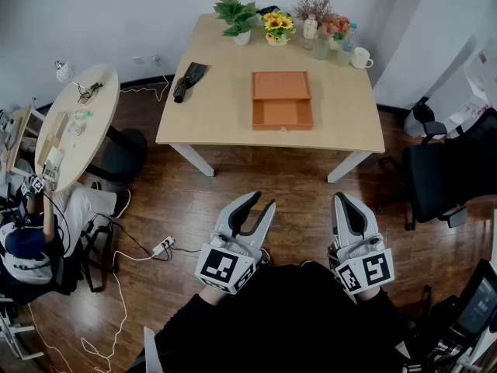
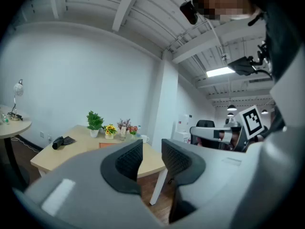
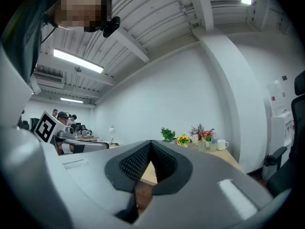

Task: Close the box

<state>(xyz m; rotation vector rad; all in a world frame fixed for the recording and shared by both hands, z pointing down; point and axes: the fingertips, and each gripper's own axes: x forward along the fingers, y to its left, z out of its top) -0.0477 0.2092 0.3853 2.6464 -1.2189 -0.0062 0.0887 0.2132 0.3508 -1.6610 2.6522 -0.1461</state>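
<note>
Far across on the tabletop [image 1: 225,107], the orange box [image 1: 283,115] lies open, lid [image 1: 281,85] flopped back. Fingers on the left gripper [image 1: 262,202] sit slightly apart, the right gripper [image 1: 342,199] is pinched together, both empty. Nudging that lid carelessly might shove the box.

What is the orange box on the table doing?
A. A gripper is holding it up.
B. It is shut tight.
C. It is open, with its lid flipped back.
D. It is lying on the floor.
C: the orange box lies open on the table, with its lid laid flat on the side toward the flowers and the inside of the box showing.
</note>
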